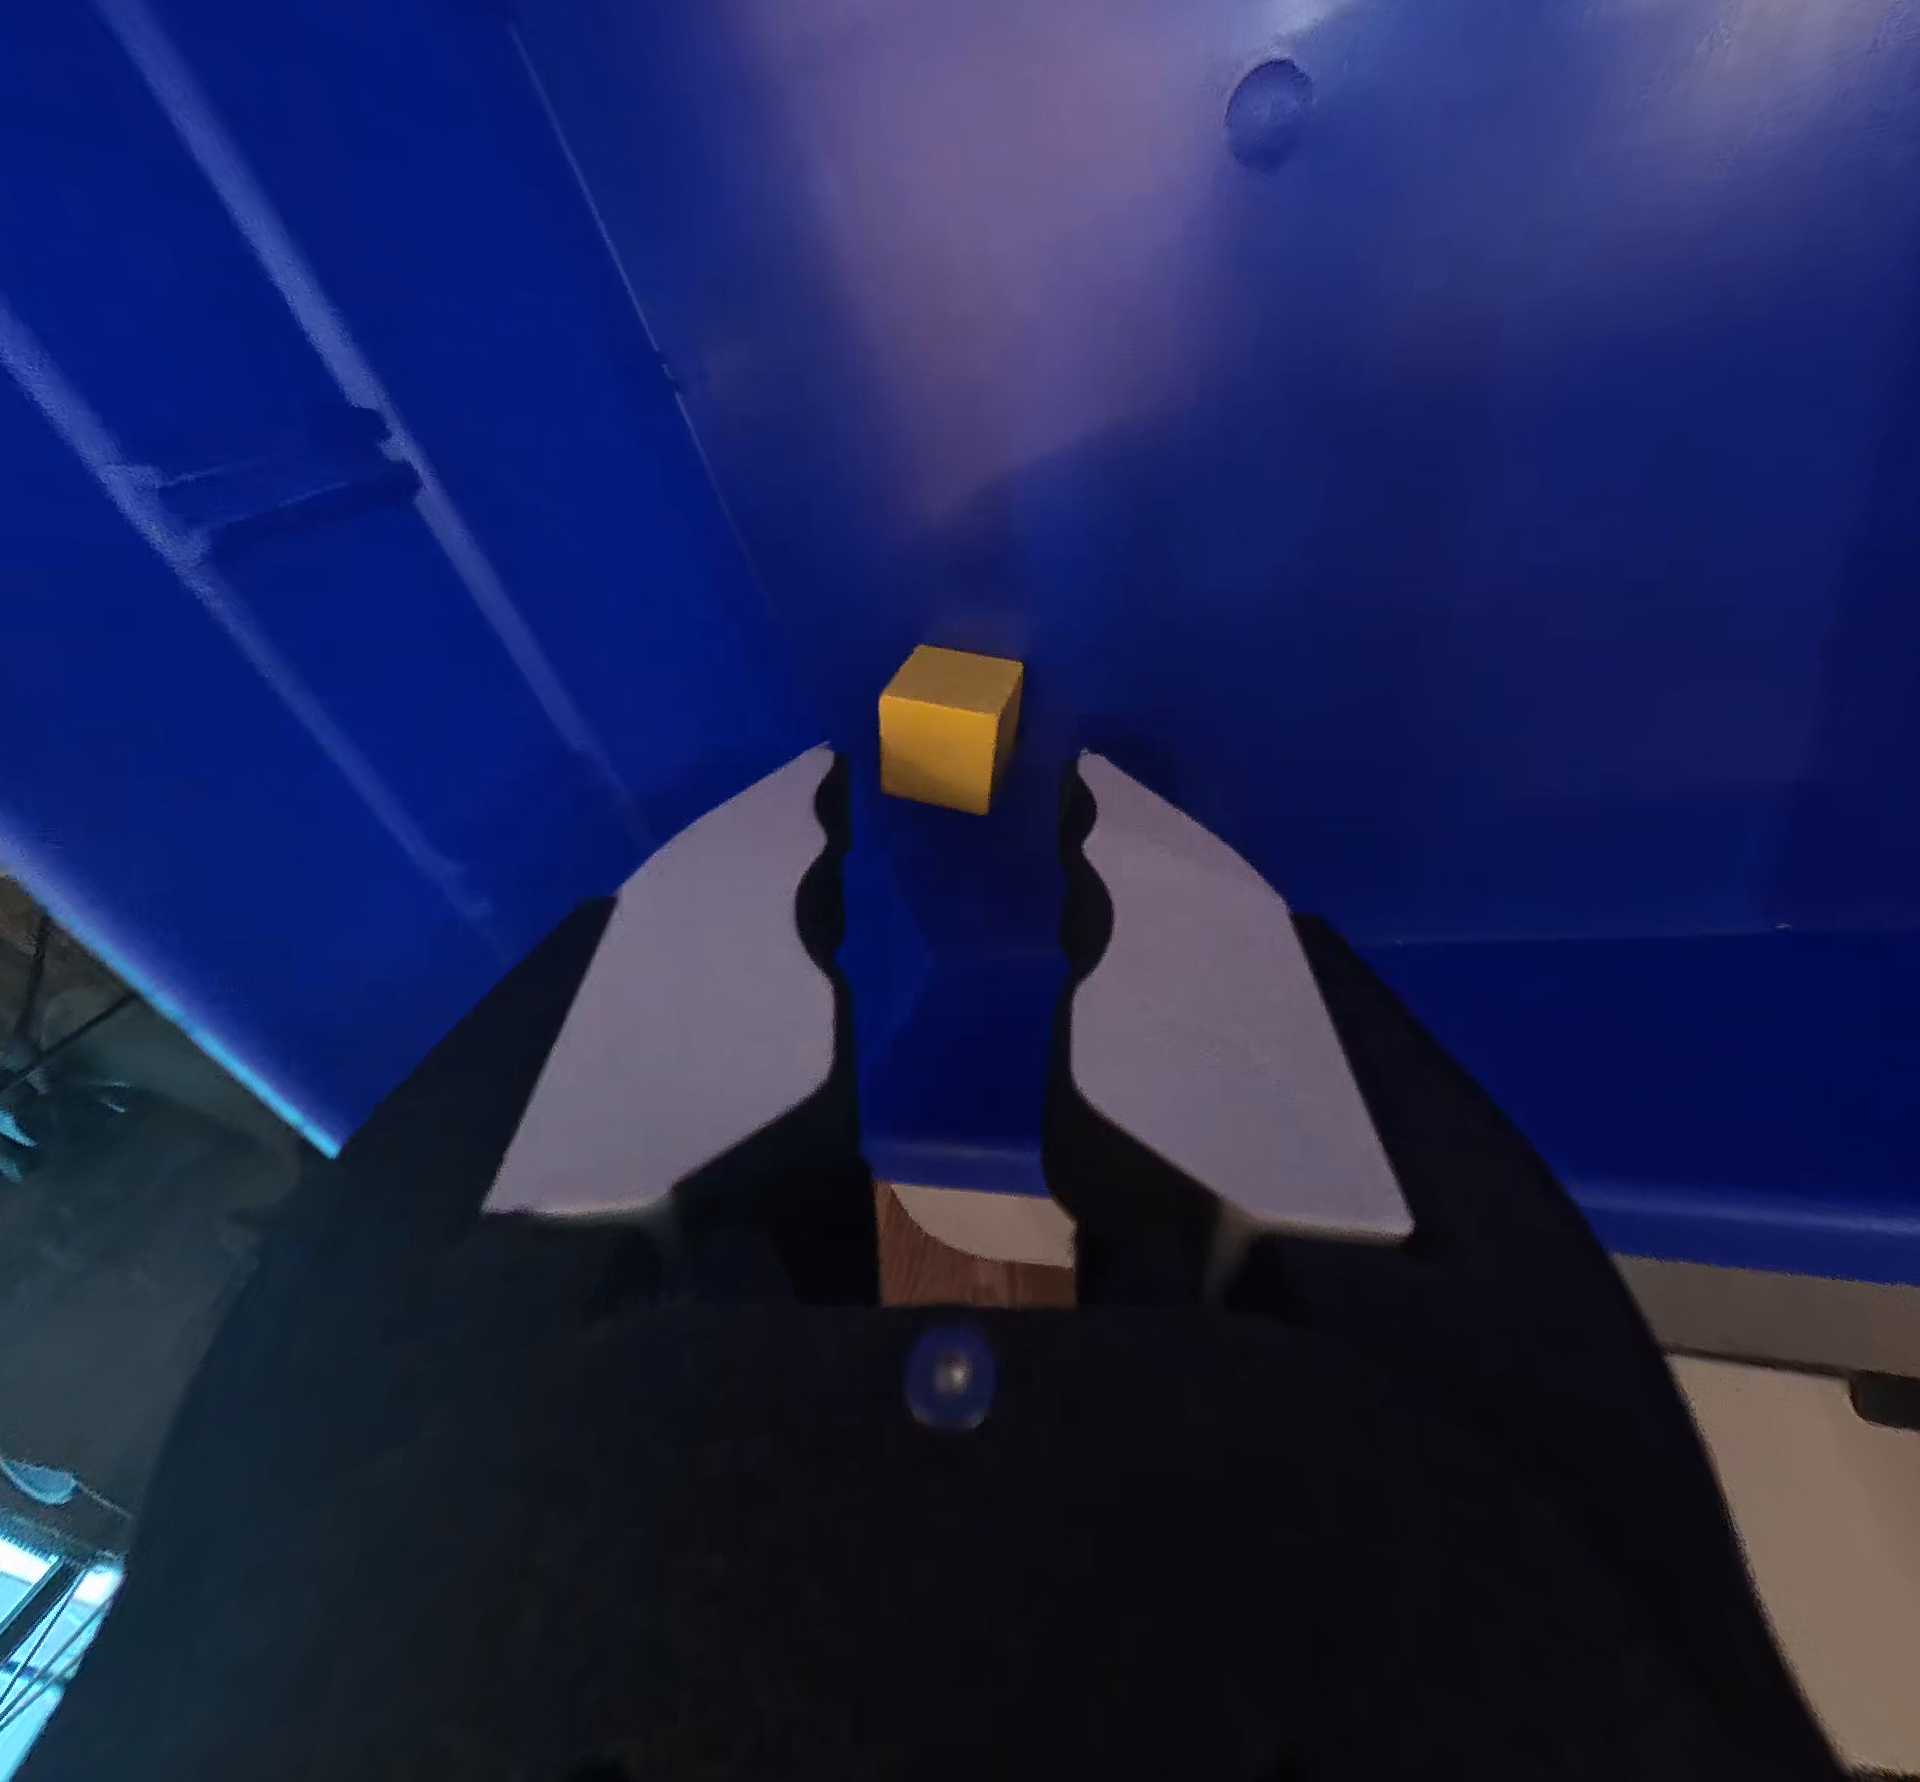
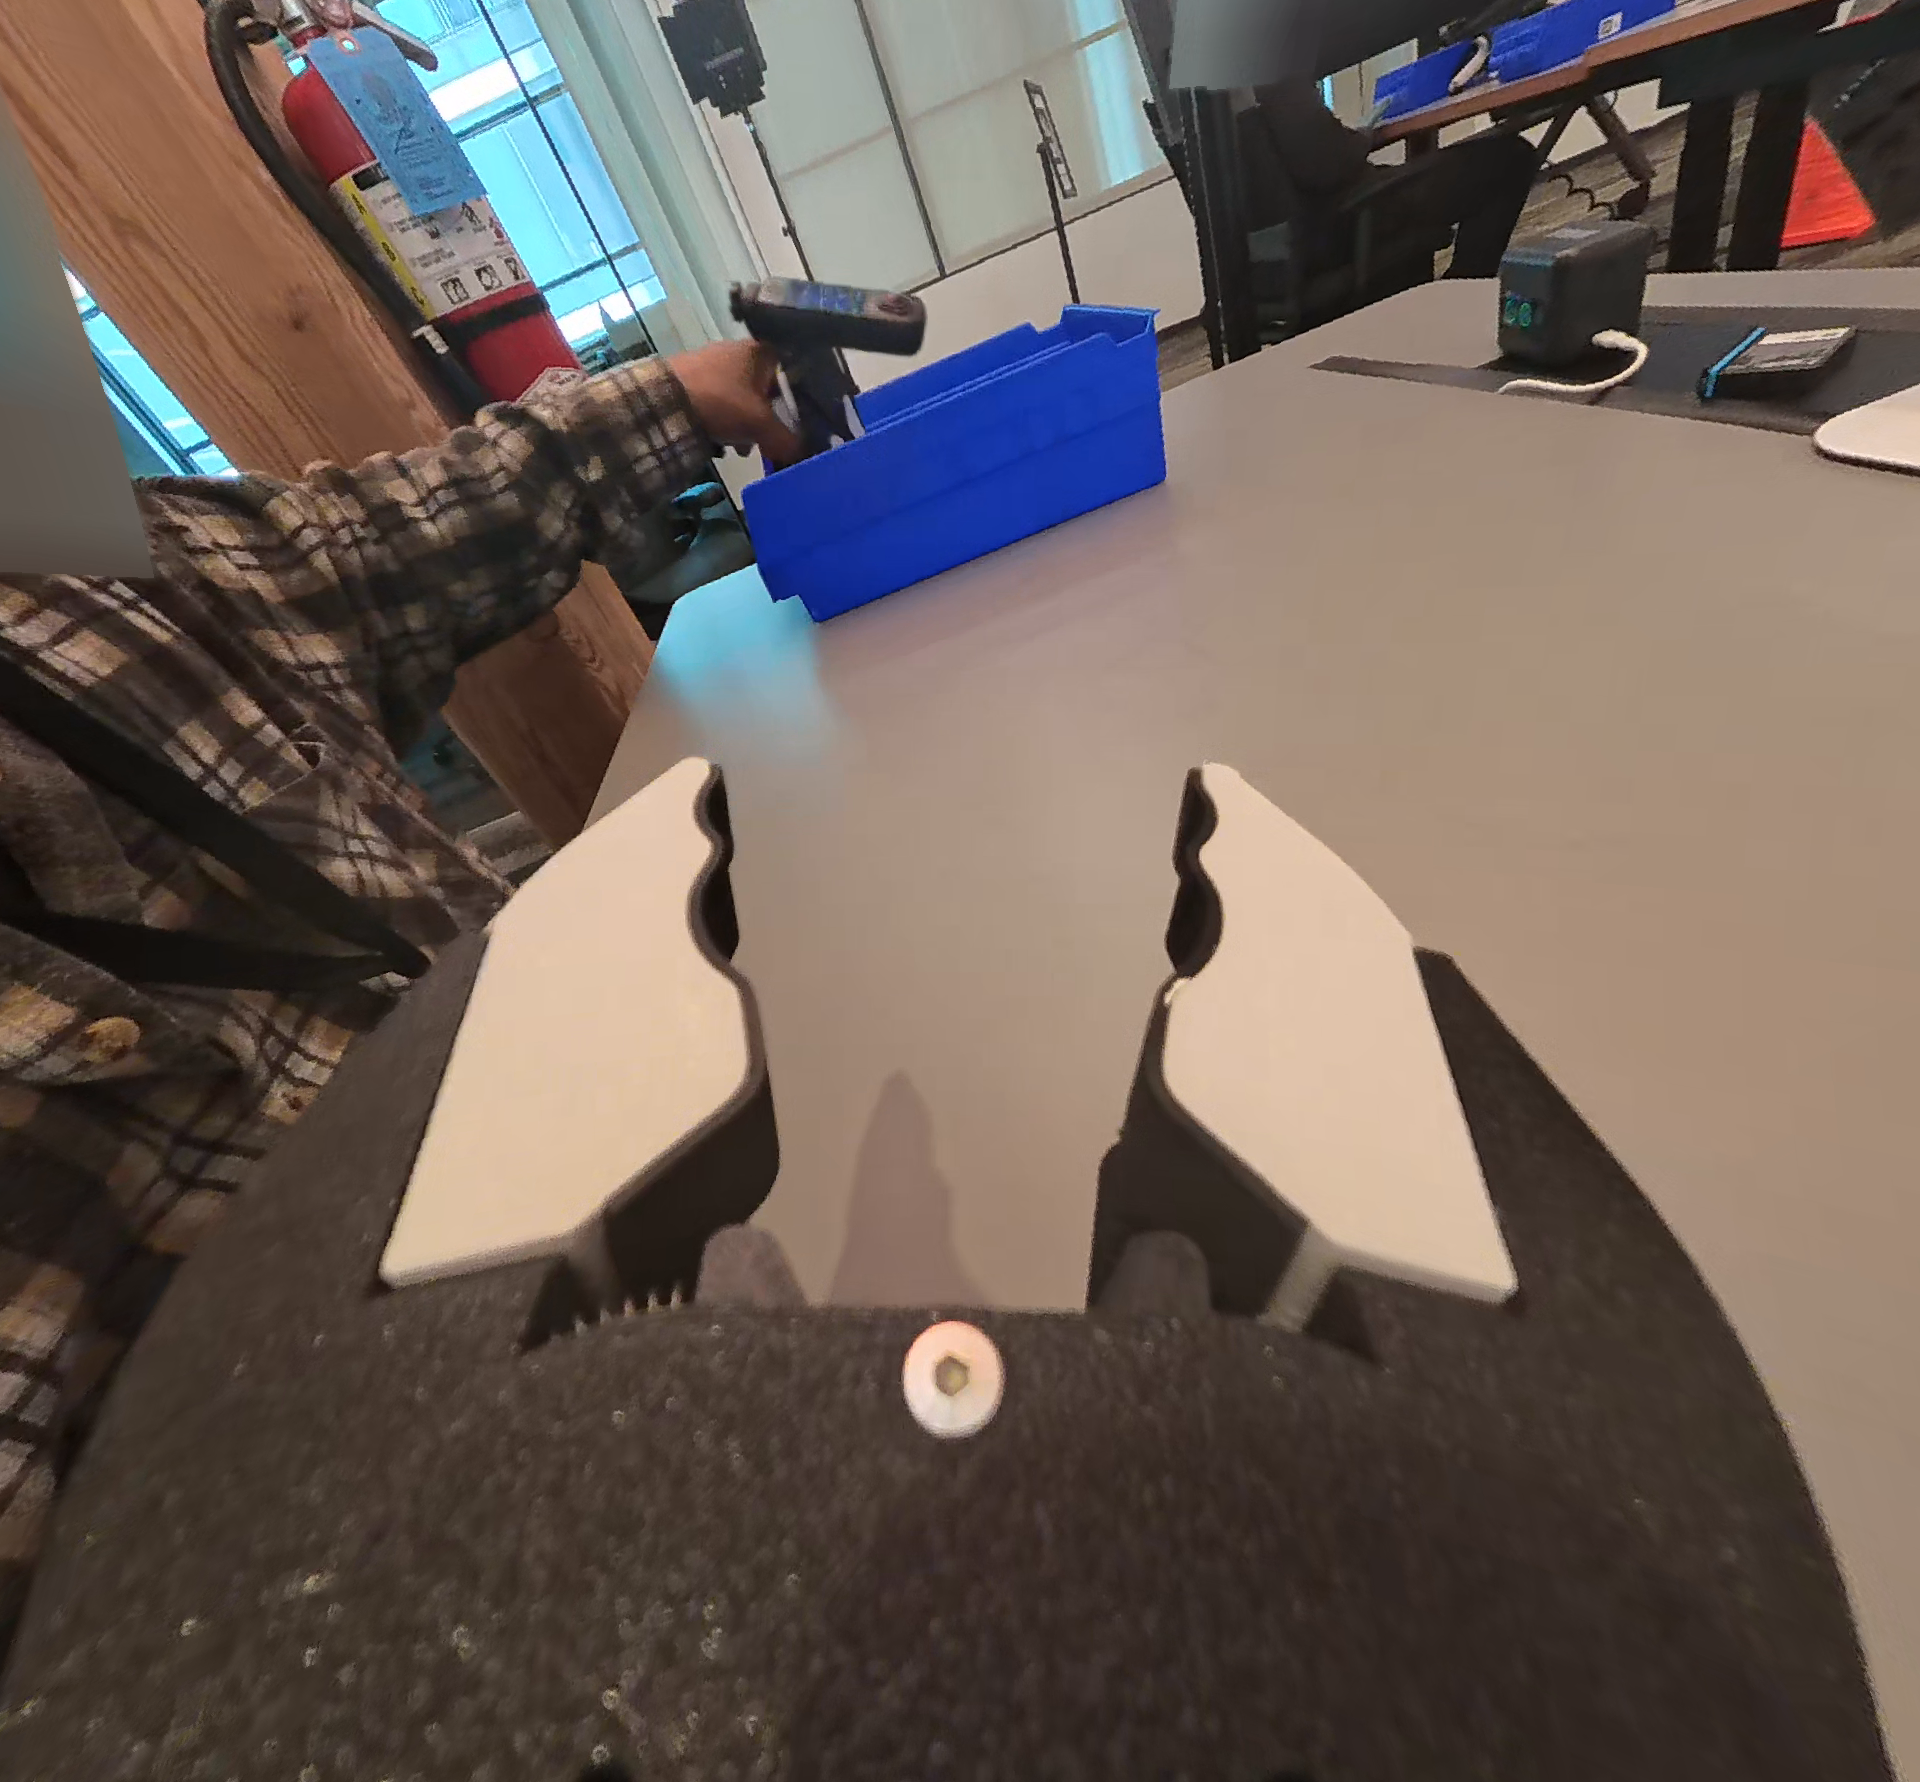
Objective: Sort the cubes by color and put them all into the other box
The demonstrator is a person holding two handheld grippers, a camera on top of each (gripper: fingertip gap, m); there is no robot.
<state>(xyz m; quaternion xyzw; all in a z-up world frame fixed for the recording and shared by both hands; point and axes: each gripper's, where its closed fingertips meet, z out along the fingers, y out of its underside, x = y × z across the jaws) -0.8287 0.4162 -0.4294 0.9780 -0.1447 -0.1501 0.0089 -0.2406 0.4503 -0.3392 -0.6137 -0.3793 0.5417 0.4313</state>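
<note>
A yellow cube [image 1: 948, 743] lies on the floor of a blue box [image 1: 1351, 485], near the corner where the floor meets a wall. My left gripper [image 1: 954, 771] is inside the box, open, with its fingertips just short of the cube on either side; nothing is held. In the right wrist view the blue box [image 2: 966, 475] stands at the far left edge of the grey table [image 2: 1351, 693], and the left gripper [image 2: 821, 402] reaches down into it. My right gripper [image 2: 954, 787] is open and empty, low over the table, well short of the box.
A person's plaid sleeve [image 2: 416, 527] stretches along the left to the box. A wooden pillar with a red fire extinguisher [image 2: 405, 205] stands behind. A dark device with a white cable [image 2: 1574, 293], a dark flat item [image 2: 1777, 361] and a white base [image 2: 1870, 433] lie at the far right.
</note>
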